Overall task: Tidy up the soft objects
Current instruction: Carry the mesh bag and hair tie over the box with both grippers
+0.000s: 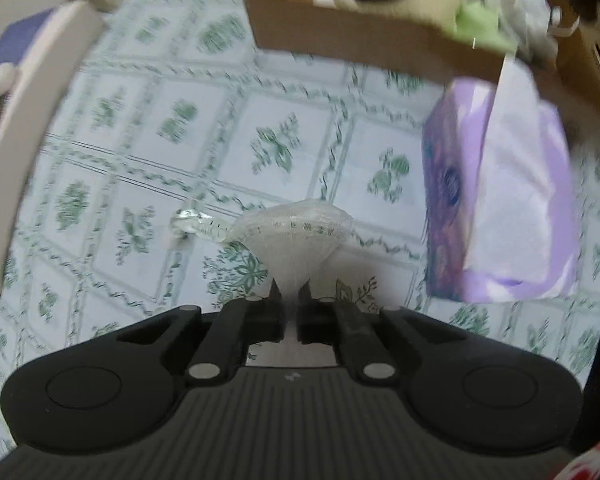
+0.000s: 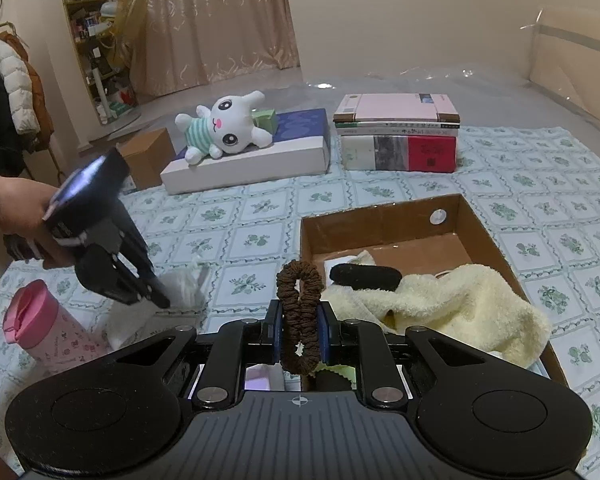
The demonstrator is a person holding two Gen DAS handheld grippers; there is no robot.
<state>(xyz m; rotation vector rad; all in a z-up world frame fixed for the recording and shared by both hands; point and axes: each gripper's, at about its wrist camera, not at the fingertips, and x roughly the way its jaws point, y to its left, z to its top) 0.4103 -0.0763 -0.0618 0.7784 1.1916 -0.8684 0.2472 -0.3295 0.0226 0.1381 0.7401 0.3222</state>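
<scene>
My left gripper (image 1: 291,294) is shut on a crumpled clear plastic bag (image 1: 296,228) and holds it just above the green-flowered cloth. It also shows in the right wrist view (image 2: 162,300), with the white bag (image 2: 184,284) at its tips. My right gripper (image 2: 299,320) is shut on a brown scrunchie (image 2: 299,312) at the near left corner of the cardboard box (image 2: 384,216). The box holds a yellow towel (image 2: 460,304) and a black pad (image 2: 366,276). A purple tissue pack (image 1: 500,196) lies beside the box in the left wrist view.
A pink cup (image 2: 40,328) stands at the near left. A white plush rabbit (image 2: 224,128) lies on a blue and white box (image 2: 252,160) at the back. A stack of books (image 2: 398,136) stands beside it. A small brown box (image 2: 148,156) sits at the far left.
</scene>
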